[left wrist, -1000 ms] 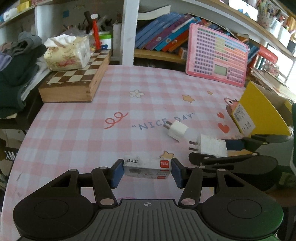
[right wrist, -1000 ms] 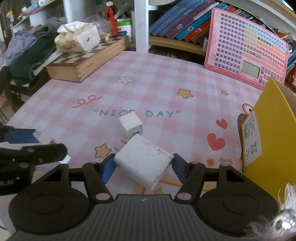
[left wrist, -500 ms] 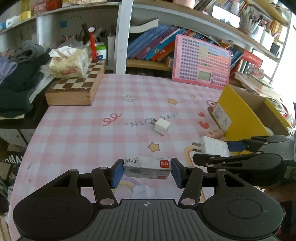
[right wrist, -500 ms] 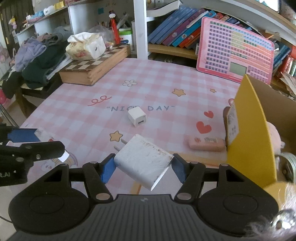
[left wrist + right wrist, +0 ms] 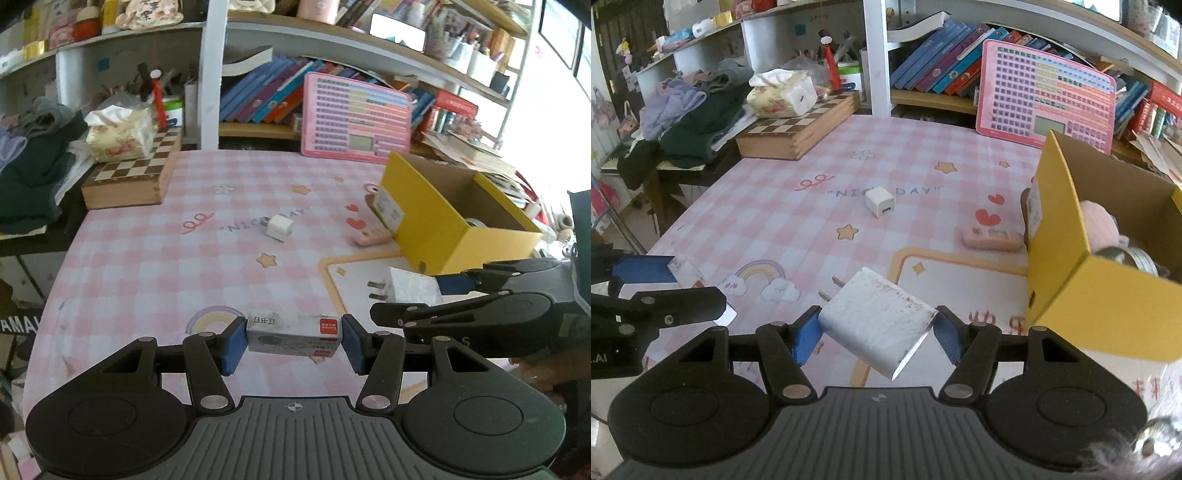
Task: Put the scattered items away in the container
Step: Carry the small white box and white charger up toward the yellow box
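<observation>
Left gripper (image 5: pixel 293 341) clamps a small box (image 5: pixel 293 334) with a red label between its pads. Right gripper (image 5: pixel 877 334) clamps a white charger (image 5: pixel 877 323), prongs forward. Ahead: tablecloth (image 5: pixel 768 221) reading "NICE DAY"; right, yellow box (image 5: pixel 1067 266).

Each handheld tool is a matte black plastic body with a ribbed grey-black top plate bearing a small white crosshair mark, flanked by two round black discs. From it run black linkage arms pinned with silver screws, ending in blue rectangular fingers (image 5: pixel 234 343). The left gripper (image 5: pixel 294 341) and right gripper (image 5: pixel 876 334) look alike; white lettering on the left one's side is too cropped to read.
</observation>
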`<state>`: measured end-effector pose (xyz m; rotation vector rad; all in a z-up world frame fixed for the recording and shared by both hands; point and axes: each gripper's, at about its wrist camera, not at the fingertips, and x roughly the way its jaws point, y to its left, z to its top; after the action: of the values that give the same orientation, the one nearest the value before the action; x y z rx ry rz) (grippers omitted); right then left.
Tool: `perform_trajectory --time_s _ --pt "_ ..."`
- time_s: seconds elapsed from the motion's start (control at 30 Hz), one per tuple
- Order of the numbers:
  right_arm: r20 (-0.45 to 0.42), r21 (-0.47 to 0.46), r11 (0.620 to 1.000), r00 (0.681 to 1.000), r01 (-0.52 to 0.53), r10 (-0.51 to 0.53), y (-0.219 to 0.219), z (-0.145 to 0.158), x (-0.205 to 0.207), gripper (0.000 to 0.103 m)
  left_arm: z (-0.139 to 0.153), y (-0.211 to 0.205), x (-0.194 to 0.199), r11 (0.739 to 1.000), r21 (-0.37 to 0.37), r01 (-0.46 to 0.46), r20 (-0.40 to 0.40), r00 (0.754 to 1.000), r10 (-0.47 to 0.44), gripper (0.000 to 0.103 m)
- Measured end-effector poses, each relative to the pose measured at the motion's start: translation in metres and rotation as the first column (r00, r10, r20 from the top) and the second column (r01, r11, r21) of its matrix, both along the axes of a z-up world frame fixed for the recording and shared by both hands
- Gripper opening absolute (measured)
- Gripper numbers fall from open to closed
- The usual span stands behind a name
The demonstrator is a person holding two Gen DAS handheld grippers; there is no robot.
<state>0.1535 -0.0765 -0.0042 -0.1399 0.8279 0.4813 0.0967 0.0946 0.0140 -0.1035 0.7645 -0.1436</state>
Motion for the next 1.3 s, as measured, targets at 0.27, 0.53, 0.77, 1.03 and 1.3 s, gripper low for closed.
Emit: perform_trajectory --time_s 0.27,0.53,0.77,1.03,1.3 --pt "-0.001 0.004 1.000 1.000 0.017 -0.017 -0.012 0.004 -0.039 0.063 0.000 -0.013 -0.028 0.999 -0.006 0.042 -0.006 0.999 -0.042 0.053" --pt "0.008 0.001 0.998 0.998 0.058 -0.058 -0.028 0.008 -0.073 0.063 0.007 -0.028 -0.047 0.994 0.002 0.105 0.017 0.994 -0.105 0.053" --pt "-0.009 0.006 0.994 0.994 0.108 -0.108 -0.043 0.005 -0.093 0.063 0.007 -0.038 -0.060 0.990 -0.002 0.142 0.010 0.990 -0.142 0.053" --pt "-0.010 0.000 0.988 0.988 0.152 -0.152 -0.056 0.005 -0.104 0.063 0.005 -0.050 -0.063 0.981 -0.009 0.196 0.005 0.981 -0.196 0.053" --pt "-0.032 -0.023 0.974 0.974 0.224 -0.225 -0.079 0.005 -0.114 0.063 0.004 -0.065 -0.059 0.967 -0.020 0.254 0.003 0.967 -0.254 0.053"
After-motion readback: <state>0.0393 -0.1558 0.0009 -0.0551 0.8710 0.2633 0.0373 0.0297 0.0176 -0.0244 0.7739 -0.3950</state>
